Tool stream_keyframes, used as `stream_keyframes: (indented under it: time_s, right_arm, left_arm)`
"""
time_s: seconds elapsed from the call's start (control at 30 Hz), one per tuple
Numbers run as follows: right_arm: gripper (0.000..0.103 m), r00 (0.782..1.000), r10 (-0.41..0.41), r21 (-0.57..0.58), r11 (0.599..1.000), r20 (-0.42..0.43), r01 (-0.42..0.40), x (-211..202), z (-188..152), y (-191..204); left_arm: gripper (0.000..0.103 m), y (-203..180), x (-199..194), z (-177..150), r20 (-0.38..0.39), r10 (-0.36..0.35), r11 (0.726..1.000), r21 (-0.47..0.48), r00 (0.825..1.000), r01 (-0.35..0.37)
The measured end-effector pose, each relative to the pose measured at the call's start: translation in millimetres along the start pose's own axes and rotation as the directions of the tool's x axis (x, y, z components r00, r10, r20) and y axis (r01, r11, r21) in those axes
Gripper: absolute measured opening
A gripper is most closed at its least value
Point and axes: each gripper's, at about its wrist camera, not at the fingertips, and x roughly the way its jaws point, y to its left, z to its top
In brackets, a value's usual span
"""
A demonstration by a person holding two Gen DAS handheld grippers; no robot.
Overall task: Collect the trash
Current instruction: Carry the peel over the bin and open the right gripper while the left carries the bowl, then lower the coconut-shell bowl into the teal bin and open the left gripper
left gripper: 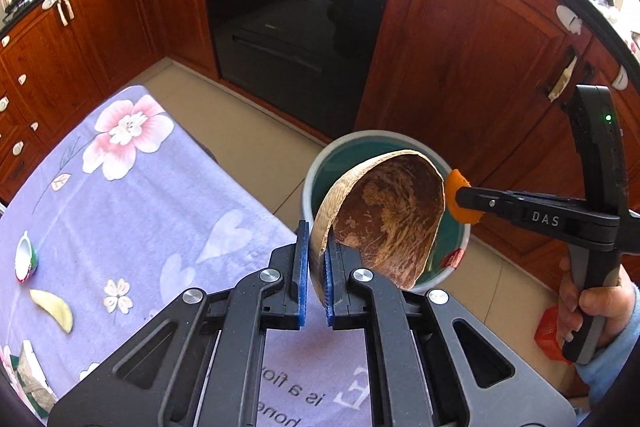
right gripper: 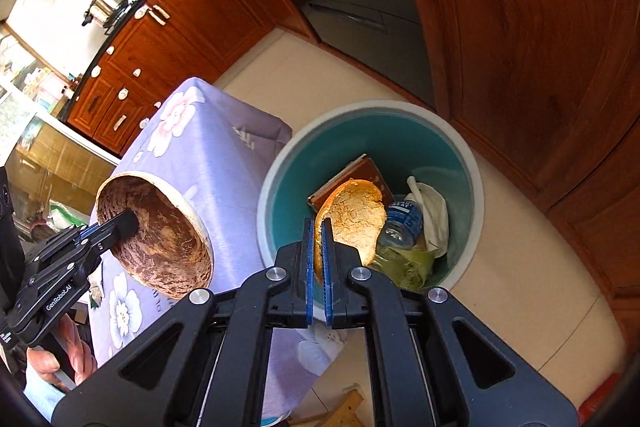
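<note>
My left gripper (left gripper: 316, 259) is shut on the rim of a brown coconut shell half (left gripper: 392, 219), held over the near edge of a teal bin (left gripper: 316, 167) on the floor. The shell also shows in the right wrist view (right gripper: 160, 231), beside the table. My right gripper (right gripper: 319, 247) is shut on an orange peel piece (right gripper: 354, 219) above the bin (right gripper: 280, 163); the peel also shows in the left wrist view (left gripper: 456, 197). The bin holds a plastic bottle (right gripper: 402, 221), white paper (right gripper: 434, 211), a brown box (right gripper: 360, 171) and green leaves (right gripper: 404, 263).
A table with a lilac flowered cloth (left gripper: 152, 195) stands left of the bin. On it lie a pale peel slice (left gripper: 54, 309), a small white cup (left gripper: 25, 255) and more scraps (left gripper: 34, 375) at the left edge. Wooden cabinets (left gripper: 468, 59) and an oven (left gripper: 296, 19) stand behind.
</note>
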Motion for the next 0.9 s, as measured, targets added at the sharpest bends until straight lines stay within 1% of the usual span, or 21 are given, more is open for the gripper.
stream_keyframes:
  time_s: [0.17,0.23,0.3,0.33,0.37,0.43,0.47,0.53,0.6,0.67,0.83,0.9]
  right_arm:
    - [0.005,1.000,-0.009,0.017,1.000,-0.024,0.010,10,6,-12]
    - [0.008,1.000,-0.007,0.026,1.000,-0.030,0.007,13,8,-16]
    - [0.014,1.000,-0.002,0.036,0.999,-0.030,0.003,14,10,-19]
    - [0.026,1.000,-0.005,0.039,0.999,-0.028,0.006,14,10,-21]
    - [0.043,1.000,-0.004,0.041,0.999,-0.021,0.005,12,11,-22]
    - [0.055,1.000,-0.009,0.042,0.999,-0.001,0.009,9,10,-23]
    - [0.064,1.000,-0.011,0.040,0.999,0.006,0.010,7,11,-24]
    - [0.072,1.000,-0.004,0.050,0.999,0.012,0.003,4,13,-26]
    - [0.073,1.000,-0.004,0.053,0.999,0.017,0.003,2,15,-26]
    - [0.078,1.000,-0.006,0.059,0.998,0.021,0.005,-1,17,-26]
    - [0.078,0.999,-0.026,0.038,0.999,0.032,0.025,-10,22,-22]
    - [0.081,0.999,-0.031,0.038,0.999,0.039,0.029,-13,22,-22]
  left_arm:
    - [0.007,-7,14,7,-0.010,-0.015,1.000,0.002,1.000,0.016]
    - [0.007,-11,16,6,-0.013,-0.021,1.000,0.005,1.000,0.021]
    - [0.007,-14,21,8,-0.019,-0.025,1.000,0.010,1.000,0.025]
    - [0.007,-14,23,8,-0.022,-0.028,1.000,0.010,0.999,0.028]
    - [0.007,-15,24,9,-0.025,-0.030,0.999,0.011,0.999,0.030]
    - [0.007,-16,26,10,-0.029,-0.033,0.999,0.014,0.999,0.033]
    - [0.007,-16,27,11,-0.030,-0.035,0.999,0.015,0.999,0.035]
    - [0.007,-18,28,11,-0.032,-0.036,0.999,0.016,0.999,0.037]
    - [0.007,-18,27,12,-0.032,-0.038,0.999,0.016,0.999,0.038]
    - [0.007,-19,28,13,-0.029,-0.041,0.999,0.016,0.999,0.041]
    - [0.007,-24,33,13,-0.032,-0.053,0.998,0.021,0.998,0.054]
    - [0.007,-26,36,12,-0.041,-0.059,0.998,0.027,0.997,0.060]
